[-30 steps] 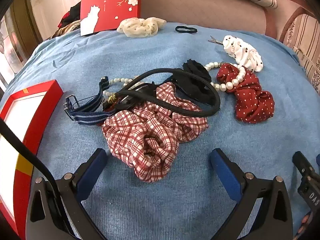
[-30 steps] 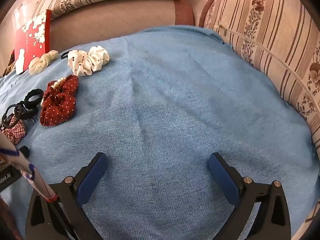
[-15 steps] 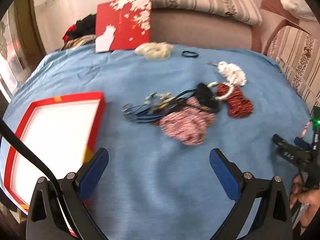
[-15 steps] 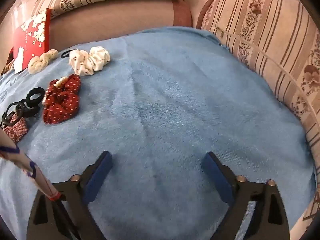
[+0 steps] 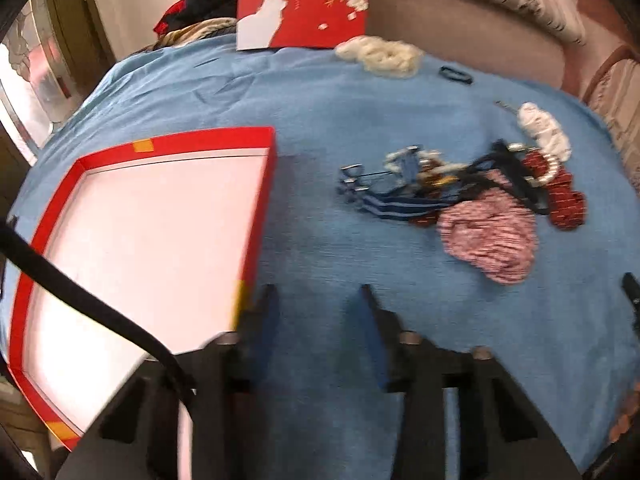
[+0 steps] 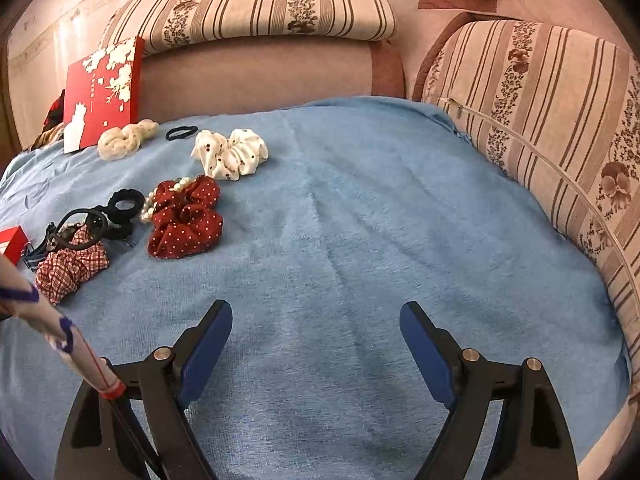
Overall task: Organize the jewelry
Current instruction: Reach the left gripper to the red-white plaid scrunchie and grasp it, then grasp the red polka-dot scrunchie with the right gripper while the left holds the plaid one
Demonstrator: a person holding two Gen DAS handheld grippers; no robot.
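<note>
The left gripper [image 5: 316,300] has pulled back from the tangle of accessories it hung over a second ago, and its blue-padded jaws have just been closing from wide to a narrow gap with nothing between them; only the blue terry cloth cover [image 5: 320,112] shows in the gap. It now sits at the near right edge of the shallow red-rimmed box with a white floor [image 5: 256,216], which was only a sliver at the left of its view a second ago and now fills the near left. That reads as a retreat without a pick-up, so nothing has been sorted yet. The box floor is bare: no jewelry lies in it. The red lid printed with white blossoms [image 5: 304,4] stands propped at the far edge against the sofa back. The jewelry lies on the cloth, right of the box: a red-and-white checked scrunchie [image 5: 492,240], a navy striped strap with metal clips [image 5: 392,204], a black cord, a pearl strand and a dark red dotted scrunchie [image 6: 184,218] heaped together, touching. Farther off sit a white dotted scrunchie [image 6: 230,154], a cream scrunchie [image 6: 124,138] and a thin black hair tie [image 6: 181,132]. The right gripper [image 6: 316,332] hovers over bare cloth, well right of the heap, fingers spread wide and empty.
</note>
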